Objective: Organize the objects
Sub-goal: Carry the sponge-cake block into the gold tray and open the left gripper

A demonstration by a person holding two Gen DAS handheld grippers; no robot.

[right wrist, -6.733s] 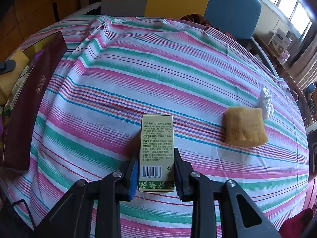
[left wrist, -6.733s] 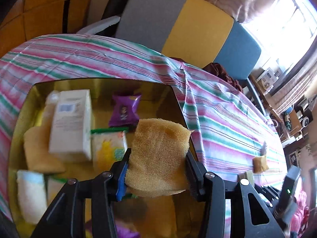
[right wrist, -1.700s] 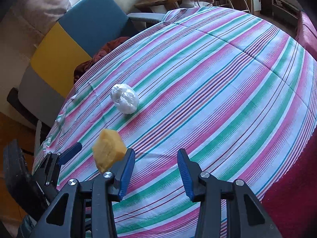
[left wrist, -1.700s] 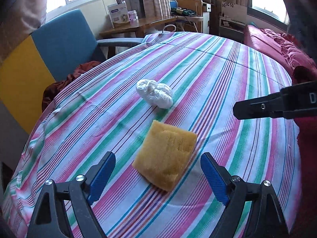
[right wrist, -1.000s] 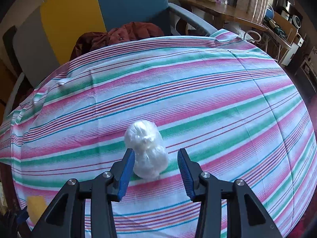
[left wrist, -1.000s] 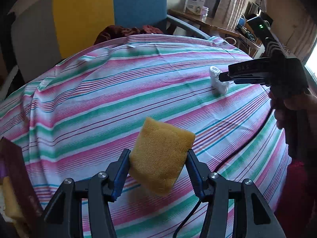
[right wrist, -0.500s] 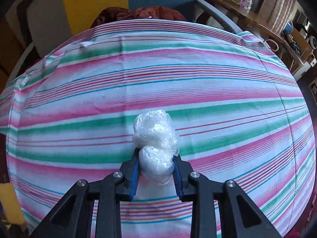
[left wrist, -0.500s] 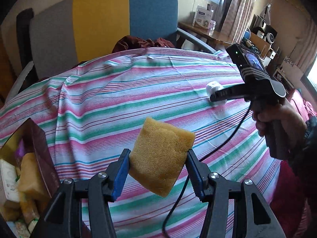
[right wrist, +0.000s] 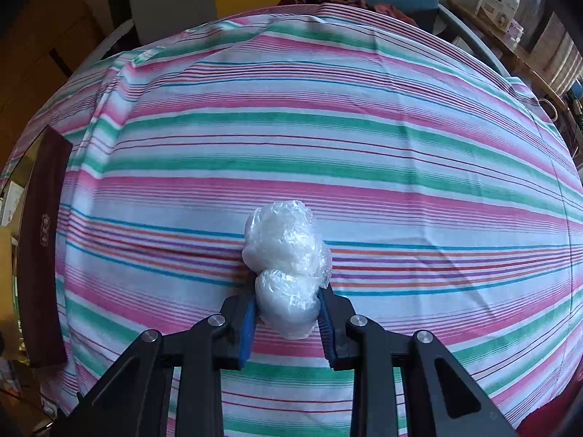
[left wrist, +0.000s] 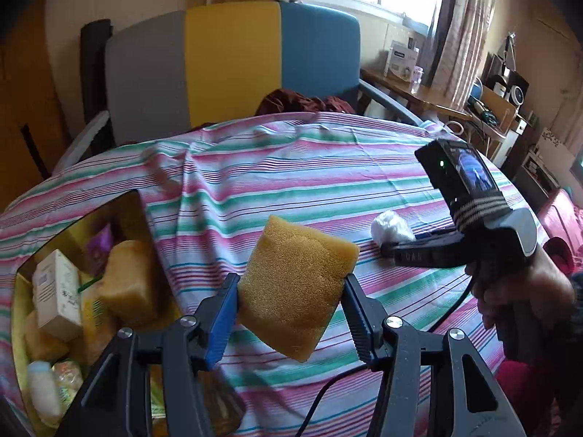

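Note:
My left gripper (left wrist: 288, 302) is shut on a yellow sponge (left wrist: 297, 287) and holds it in the air above the striped tablecloth (left wrist: 291, 182), right of the gold box (left wrist: 144, 211). My right gripper (right wrist: 286, 313) is shut on a white plastic-wrapped bundle (right wrist: 288, 258) low over the cloth. The bundle (left wrist: 390, 225) and the right gripper's body (left wrist: 430, 251) also show in the left wrist view, at the right.
The gold box holds another sponge (left wrist: 127, 284), a white carton (left wrist: 58, 291) and several packets. Its dark red side (right wrist: 43, 244) shows at the left of the right wrist view. A grey, yellow and blue chair (left wrist: 233, 69) stands behind the table.
My left gripper has swung left with the sponge, bringing the box further into view. My right gripper stays shut on the white bundle and has shifted slightly.

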